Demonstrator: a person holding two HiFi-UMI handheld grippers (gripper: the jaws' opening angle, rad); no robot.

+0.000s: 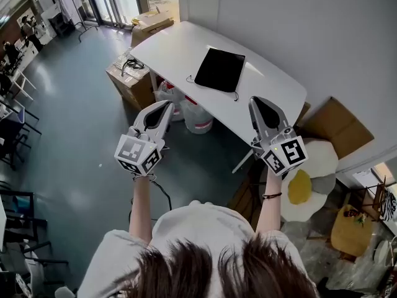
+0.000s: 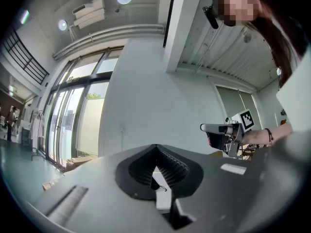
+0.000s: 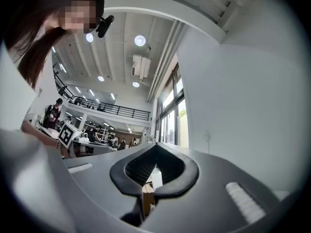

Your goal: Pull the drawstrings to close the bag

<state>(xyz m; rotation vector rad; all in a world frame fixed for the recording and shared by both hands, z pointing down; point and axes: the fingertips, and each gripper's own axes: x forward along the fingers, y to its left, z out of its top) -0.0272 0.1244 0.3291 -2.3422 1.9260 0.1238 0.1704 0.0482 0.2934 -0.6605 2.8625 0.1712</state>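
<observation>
A flat black drawstring bag [image 1: 220, 69] lies on the white table [image 1: 173, 51], with thin cords trailing from its near corners [image 1: 236, 96]. My left gripper [image 1: 166, 107] hovers short of the table's near edge, left of the bag, jaws shut and empty. My right gripper [image 1: 254, 101] is held level with it on the right, close to the table's edge, also shut on nothing. In the left gripper view the jaws [image 2: 156, 149] meet, with the right gripper [image 2: 221, 135] seen beyond. In the right gripper view the jaws [image 3: 156, 147] are closed too.
Cardboard boxes [image 1: 131, 76] and white bags [image 1: 195, 115] sit under and beside the table. A white wall [image 1: 298, 30] runs behind it. More boxes and an egg-shaped cushion [image 1: 304, 188] lie on the floor to the right. Chairs [image 1: 15, 135] stand at the far left.
</observation>
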